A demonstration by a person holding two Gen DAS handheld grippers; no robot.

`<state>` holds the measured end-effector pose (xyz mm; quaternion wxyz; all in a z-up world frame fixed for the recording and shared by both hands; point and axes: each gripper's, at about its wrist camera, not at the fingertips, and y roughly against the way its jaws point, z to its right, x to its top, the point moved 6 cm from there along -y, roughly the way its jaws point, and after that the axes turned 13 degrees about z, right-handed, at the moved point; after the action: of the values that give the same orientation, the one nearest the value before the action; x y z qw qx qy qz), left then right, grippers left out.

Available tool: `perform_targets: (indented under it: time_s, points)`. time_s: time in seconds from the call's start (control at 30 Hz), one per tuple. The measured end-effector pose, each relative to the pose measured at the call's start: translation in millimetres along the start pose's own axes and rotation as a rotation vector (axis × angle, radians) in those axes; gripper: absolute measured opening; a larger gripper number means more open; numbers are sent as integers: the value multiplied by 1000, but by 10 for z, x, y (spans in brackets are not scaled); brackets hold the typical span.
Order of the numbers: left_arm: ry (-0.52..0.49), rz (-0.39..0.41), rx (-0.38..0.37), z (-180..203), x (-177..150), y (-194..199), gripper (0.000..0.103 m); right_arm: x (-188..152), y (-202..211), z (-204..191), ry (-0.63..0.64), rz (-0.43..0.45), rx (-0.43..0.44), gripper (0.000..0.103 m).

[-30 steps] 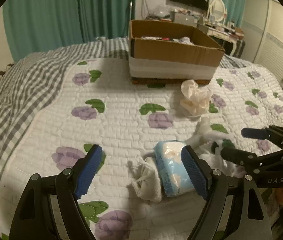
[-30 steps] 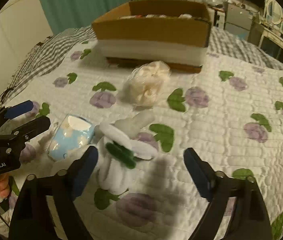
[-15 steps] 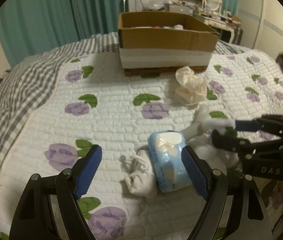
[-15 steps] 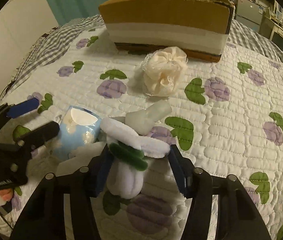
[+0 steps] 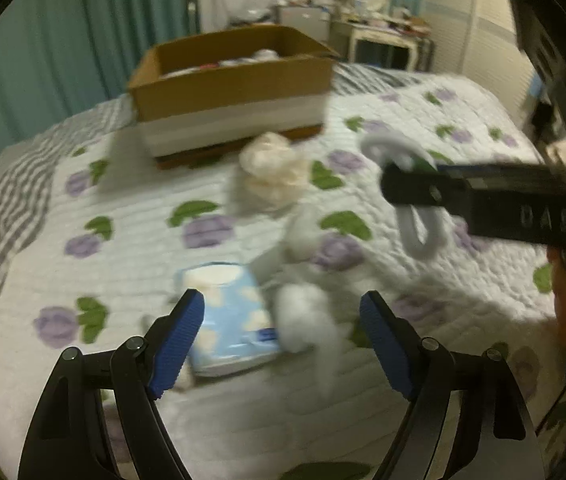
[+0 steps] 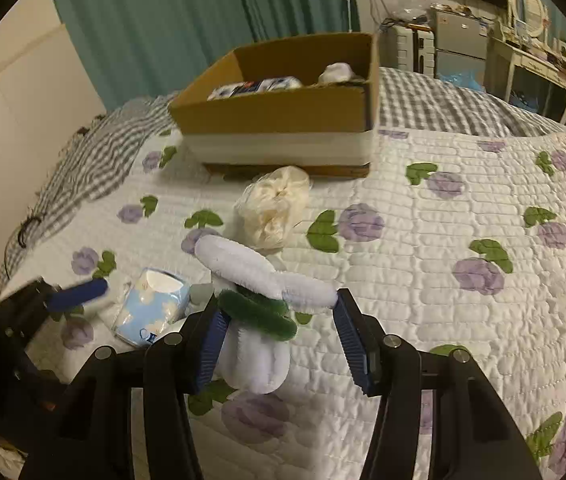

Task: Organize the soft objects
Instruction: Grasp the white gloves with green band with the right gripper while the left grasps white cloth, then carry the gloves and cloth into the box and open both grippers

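Observation:
My right gripper (image 6: 279,312) is shut on a white plush toy (image 6: 255,356) with a green collar and holds it off the quilt. In the blurred left wrist view the toy (image 5: 419,232) hangs from the right gripper (image 5: 411,184). My left gripper (image 5: 283,304) hovers low over the bed with its jaws closing. A light blue tissue pack (image 5: 231,312) and a white fluffy piece (image 5: 303,320) lie between them, and the pads do not press on either. The right wrist view shows the pack (image 6: 151,308) beside a blue finger (image 6: 79,296) of the left gripper.
A cream mesh ball (image 6: 275,208) lies on the flowered quilt (image 6: 463,320) in front of an open cardboard box (image 6: 279,116) that holds several soft items. A white cloth bundle (image 6: 119,300) sits left of the pack. Curtains and furniture stand behind the bed.
The right gripper shut on the plush toy and raised it from the quilt. The left gripper slid right, so the tissue pack now lies by its left finger, and its jaws narrowed a little.

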<state>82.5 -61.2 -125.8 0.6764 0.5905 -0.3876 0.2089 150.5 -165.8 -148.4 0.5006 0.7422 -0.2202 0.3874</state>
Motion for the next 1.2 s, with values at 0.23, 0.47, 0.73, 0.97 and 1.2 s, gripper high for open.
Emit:
perform_targets:
  time_s: [0.23, 0.47, 0.73, 0.97, 1.2]
  points:
    - [-42, -104, -48, 191, -195, -379, 51, 8, 36, 165, -57, -7, 0, 52]
    - [-4, -73, -51, 87, -121, -295, 29, -1, 44, 198, -74, -8, 4, 52]
    - [14, 45, -22, -51, 206, 134, 29, 57, 148, 159, -63, 14, -7, 52]
    - [13, 149, 12, -206, 732, 519, 29, 393, 475, -3, 12, 99, -32, 52]
    - [-40, 272, 87, -397, 1370, 773, 29, 977, 824, -186, 77, 211, -46, 53]
